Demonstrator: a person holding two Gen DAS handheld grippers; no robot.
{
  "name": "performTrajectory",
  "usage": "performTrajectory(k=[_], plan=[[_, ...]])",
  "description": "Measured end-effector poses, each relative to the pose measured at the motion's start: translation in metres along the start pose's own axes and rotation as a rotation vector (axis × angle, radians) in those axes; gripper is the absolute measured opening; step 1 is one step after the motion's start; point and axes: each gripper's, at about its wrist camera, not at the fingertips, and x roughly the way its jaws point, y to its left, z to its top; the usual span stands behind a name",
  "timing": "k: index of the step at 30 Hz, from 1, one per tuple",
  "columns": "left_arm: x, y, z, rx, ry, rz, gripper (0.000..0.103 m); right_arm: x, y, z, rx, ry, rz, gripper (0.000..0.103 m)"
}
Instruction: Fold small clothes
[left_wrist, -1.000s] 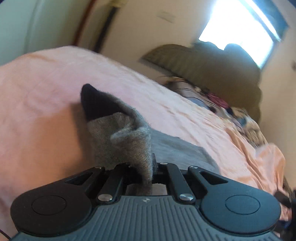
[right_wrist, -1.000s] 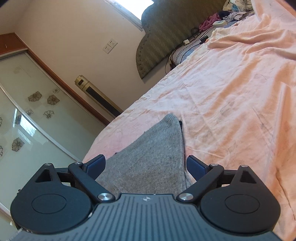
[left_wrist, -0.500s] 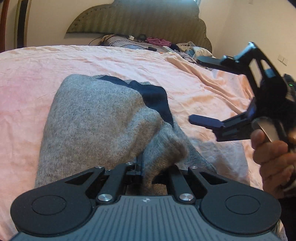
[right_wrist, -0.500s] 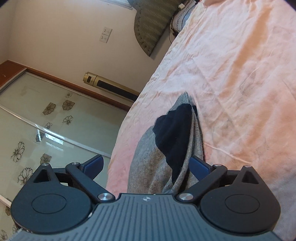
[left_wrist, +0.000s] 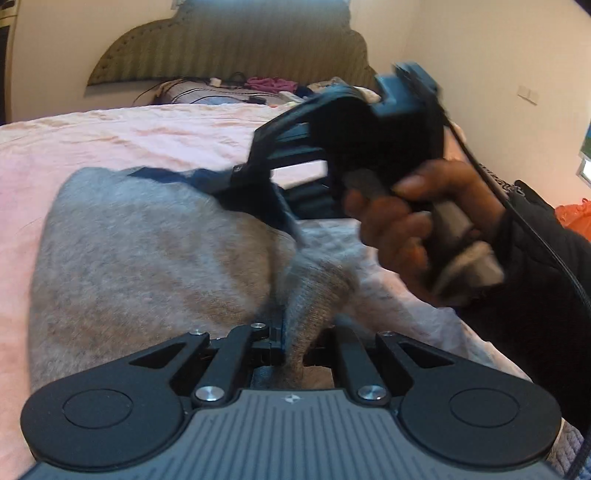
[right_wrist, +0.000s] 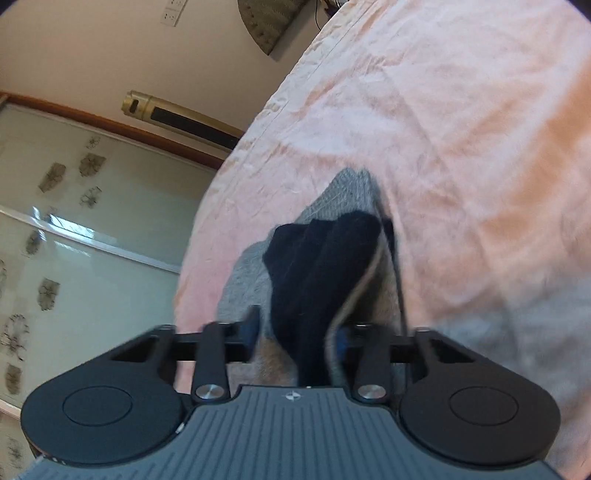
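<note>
A small grey knit garment (left_wrist: 147, 251) with a dark navy band (left_wrist: 173, 173) lies on the pink bedsheet (left_wrist: 110, 129). My left gripper (left_wrist: 291, 339) is shut on a bunched grey corner of it at the near edge. In the right wrist view the same garment (right_wrist: 343, 192) shows its dark band (right_wrist: 321, 258) running between the fingers of my right gripper (right_wrist: 295, 332), which have closed in on the fabric. From the left wrist view the right gripper (left_wrist: 255, 177) sits over the navy edge, blurred, held by a hand (left_wrist: 406, 221).
A padded headboard (left_wrist: 229, 48) and a pile of clothes and cables (left_wrist: 236, 88) stand at the far end of the bed. A glass sliding wardrobe door (right_wrist: 74, 240) and a gold floor-standing unit (right_wrist: 177, 114) are beside the bed.
My right gripper moved down onto the navy edge and its fingers narrowed from wide open onto the fabric. My left gripper kept its hold on the grey corner.
</note>
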Motion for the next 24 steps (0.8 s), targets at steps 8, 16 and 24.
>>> performTrajectory(k=[8, 16, 24], plan=[[0.009, -0.007, -0.002, 0.081, 0.066, -0.11, 0.011, -0.013, -0.023, 0.007, -0.088, -0.068, -0.067, 0.032], [-0.07, 0.093, -0.003, -0.088, -0.065, -0.124, 0.092, -0.046, -0.035, 0.005, -0.049, -0.133, -0.036, 0.091], [0.013, 0.226, 0.02, -0.819, 0.014, -0.298, 0.092, 0.002, -0.019, 0.01, -0.077, -0.069, -0.044, 0.092]])
